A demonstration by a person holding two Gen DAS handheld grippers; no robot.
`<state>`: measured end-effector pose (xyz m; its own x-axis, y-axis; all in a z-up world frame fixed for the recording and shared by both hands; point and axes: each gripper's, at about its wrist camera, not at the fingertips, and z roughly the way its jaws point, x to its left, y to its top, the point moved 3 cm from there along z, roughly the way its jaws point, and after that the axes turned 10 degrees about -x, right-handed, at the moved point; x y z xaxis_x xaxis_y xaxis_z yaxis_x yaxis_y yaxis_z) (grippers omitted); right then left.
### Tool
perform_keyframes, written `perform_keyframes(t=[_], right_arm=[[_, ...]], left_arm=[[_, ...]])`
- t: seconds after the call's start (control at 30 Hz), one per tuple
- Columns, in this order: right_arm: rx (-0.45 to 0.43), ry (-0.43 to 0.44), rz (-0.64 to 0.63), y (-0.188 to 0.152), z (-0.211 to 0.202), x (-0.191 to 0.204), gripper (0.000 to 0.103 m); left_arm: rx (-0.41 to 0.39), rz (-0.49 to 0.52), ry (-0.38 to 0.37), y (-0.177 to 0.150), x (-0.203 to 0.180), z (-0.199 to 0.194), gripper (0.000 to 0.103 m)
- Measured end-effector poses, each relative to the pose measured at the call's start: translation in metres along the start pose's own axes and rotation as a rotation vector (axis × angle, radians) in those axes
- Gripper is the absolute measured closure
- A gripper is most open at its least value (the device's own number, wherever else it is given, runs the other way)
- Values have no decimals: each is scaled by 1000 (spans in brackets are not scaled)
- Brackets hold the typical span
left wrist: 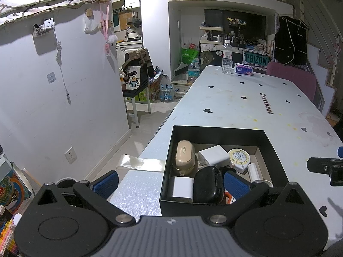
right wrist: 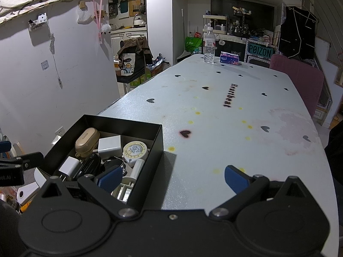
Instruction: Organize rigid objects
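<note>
Black box (left wrist: 216,132) sits at the near left corner of the surface (left wrist: 246,107), open at the top. Contents, packed close: beige earbud case (left wrist: 184,154) at the far left, white charger (left wrist: 213,156) beside it, round tape measure (left wrist: 239,156) toward the right wall, black case (left wrist: 209,184) at the near side, second white charger (left wrist: 182,189) in the near left corner, small white cylinder (left wrist: 254,171) near the right wall.

Left hand-held gripper (left wrist: 171,184): jaws spread wide, nothing held. One blue pad is inside the box next to the black case; the other hangs outside, past the surface edge.

Right hand-held gripper (right wrist: 173,177): jaws also wide apart, empty. Left pad is over the box interior, right pad over bare surface; the box's right wall stands between them.

Surroundings: water bottle (right wrist: 209,45) and tissue pack (right wrist: 230,57) at the far end, well apart from the box. Pink chair (right wrist: 300,79) at the right side. Pale ribbon (left wrist: 141,164) lies against the box's left wall.
</note>
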<state>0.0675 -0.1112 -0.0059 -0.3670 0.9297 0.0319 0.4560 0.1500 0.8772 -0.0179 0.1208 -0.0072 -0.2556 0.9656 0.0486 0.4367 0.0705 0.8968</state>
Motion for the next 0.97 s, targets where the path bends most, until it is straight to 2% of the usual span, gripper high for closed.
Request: perform_keyframes(t=[0.97], right_arm=[[0, 2, -1, -1, 0, 0, 0]], left_arm=[[8, -4, 2, -2, 2, 2, 0]])
